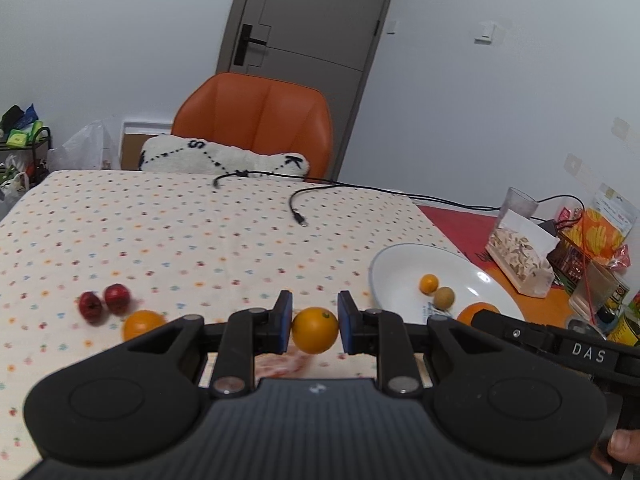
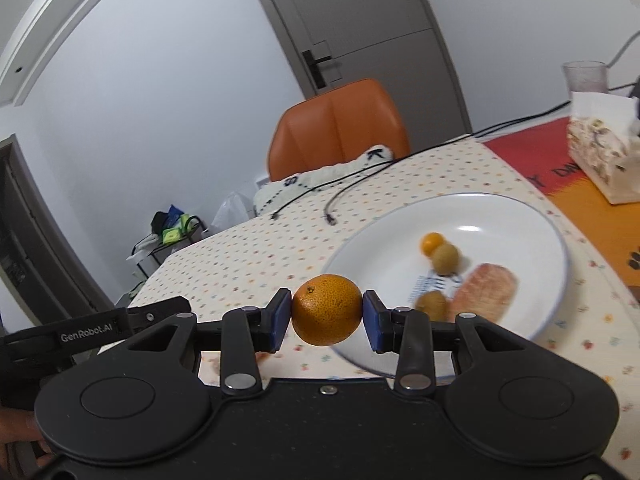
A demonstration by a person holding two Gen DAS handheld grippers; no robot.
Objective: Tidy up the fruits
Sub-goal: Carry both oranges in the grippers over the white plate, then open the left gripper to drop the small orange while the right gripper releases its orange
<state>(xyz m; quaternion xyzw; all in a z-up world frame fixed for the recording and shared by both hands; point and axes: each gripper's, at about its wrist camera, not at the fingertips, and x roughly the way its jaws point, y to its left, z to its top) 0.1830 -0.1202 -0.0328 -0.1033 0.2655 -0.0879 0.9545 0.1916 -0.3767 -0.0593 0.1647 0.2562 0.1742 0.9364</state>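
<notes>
In the left wrist view my left gripper (image 1: 314, 320) is shut on a small smooth orange (image 1: 316, 336), held just above the dotted tablecloth (image 1: 180, 232). To its left lie two red fruits (image 1: 105, 303) and another orange (image 1: 141, 324). In the right wrist view my right gripper (image 2: 326, 316) is shut on a speckled mandarin (image 2: 326, 308) at the near edge of the white plate (image 2: 500, 220). The plate holds a tiny orange (image 2: 432, 242), two brown-green fruits (image 2: 446, 258) and a pinkish slab (image 2: 486, 292). In the left wrist view the plate (image 1: 400, 268) sits at the right.
An orange chair (image 1: 260, 120) with a white pillow (image 1: 224, 158) stands behind the table. Two black cables (image 1: 298, 208) trail across the cloth. A patterned box (image 1: 520, 256), a plastic cup (image 1: 520, 200) and snack packs (image 1: 600, 236) crowd the right end.
</notes>
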